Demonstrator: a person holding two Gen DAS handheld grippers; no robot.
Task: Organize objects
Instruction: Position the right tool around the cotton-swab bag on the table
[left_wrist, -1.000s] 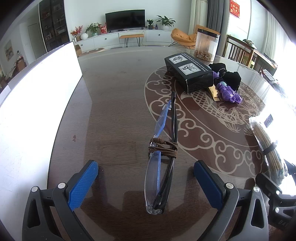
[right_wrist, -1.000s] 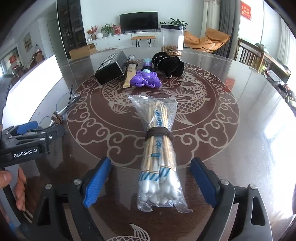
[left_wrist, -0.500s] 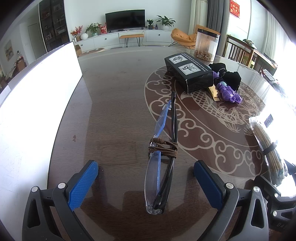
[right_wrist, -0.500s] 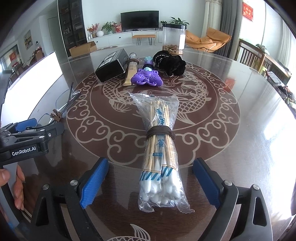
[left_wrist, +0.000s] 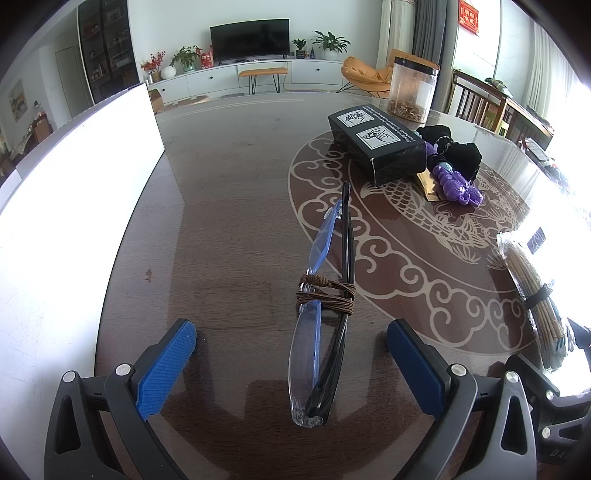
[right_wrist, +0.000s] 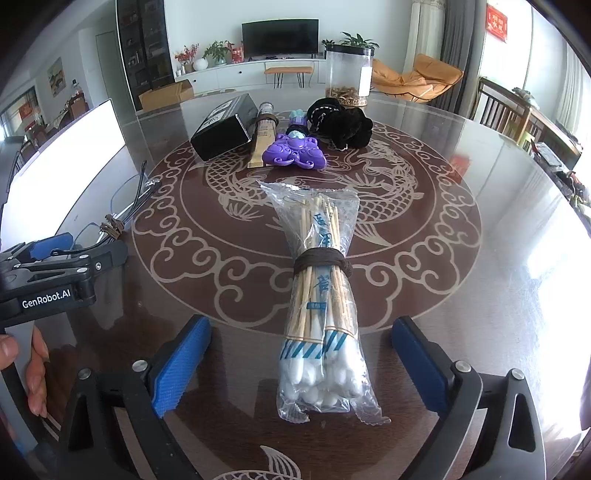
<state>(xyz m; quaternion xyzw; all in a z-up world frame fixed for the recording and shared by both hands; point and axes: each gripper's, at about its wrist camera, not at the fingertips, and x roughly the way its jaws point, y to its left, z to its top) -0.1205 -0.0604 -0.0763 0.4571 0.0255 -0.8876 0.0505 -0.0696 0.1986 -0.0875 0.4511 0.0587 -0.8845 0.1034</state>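
Right gripper (right_wrist: 301, 363) jaws opening around swab pack (right_wrist: 321, 302)

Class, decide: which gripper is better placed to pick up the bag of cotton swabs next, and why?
Right. The right gripper straddles the bag of cotton swabs, jaws opening and clear of it. The left gripper straddles the glasses.

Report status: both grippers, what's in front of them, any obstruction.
Left gripper open, astride cord-tied glasses. Right gripper opening, pads clear of bagged cotton swabs lying between. Nothing in the way.
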